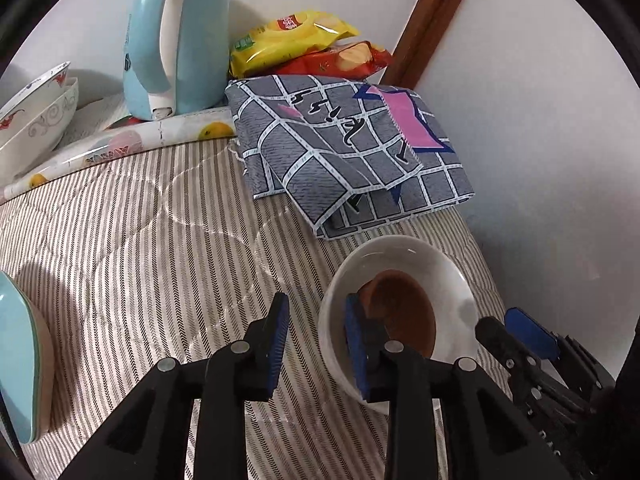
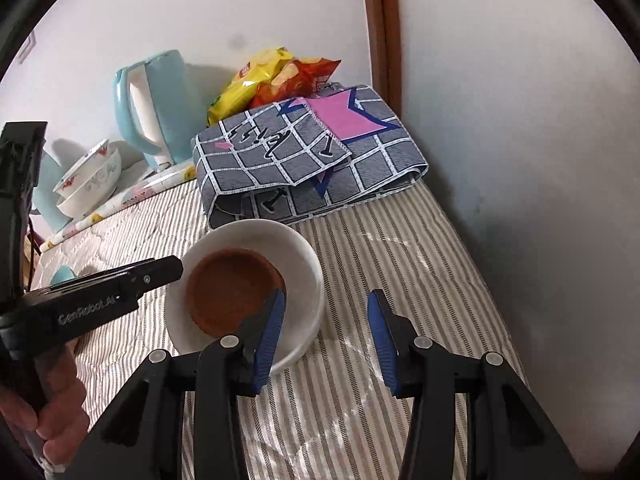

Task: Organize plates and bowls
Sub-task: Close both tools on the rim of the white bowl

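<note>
A white bowl (image 1: 404,258) with a small brown dish (image 1: 412,312) inside stands on the striped cloth; it also shows in the right wrist view (image 2: 304,276), with the brown dish (image 2: 232,292). My left gripper (image 1: 318,344) is open, its jaws astride the bowl's left rim. My right gripper (image 2: 328,336) is open, its jaws astride the bowl's right rim; it shows at the lower right of the left wrist view (image 1: 520,328). Two stacked patterned bowls (image 1: 36,124) sit at the far left. A light blue plate stack (image 1: 20,356) is at the left edge.
A blue kettle (image 1: 176,40) stands at the back by the wall. Snack bags (image 1: 304,44) lie behind a folded grey checked cloth (image 1: 344,148). A rolled fruit-print sheet (image 1: 120,144) lies along the back edge. The wall is close on the right.
</note>
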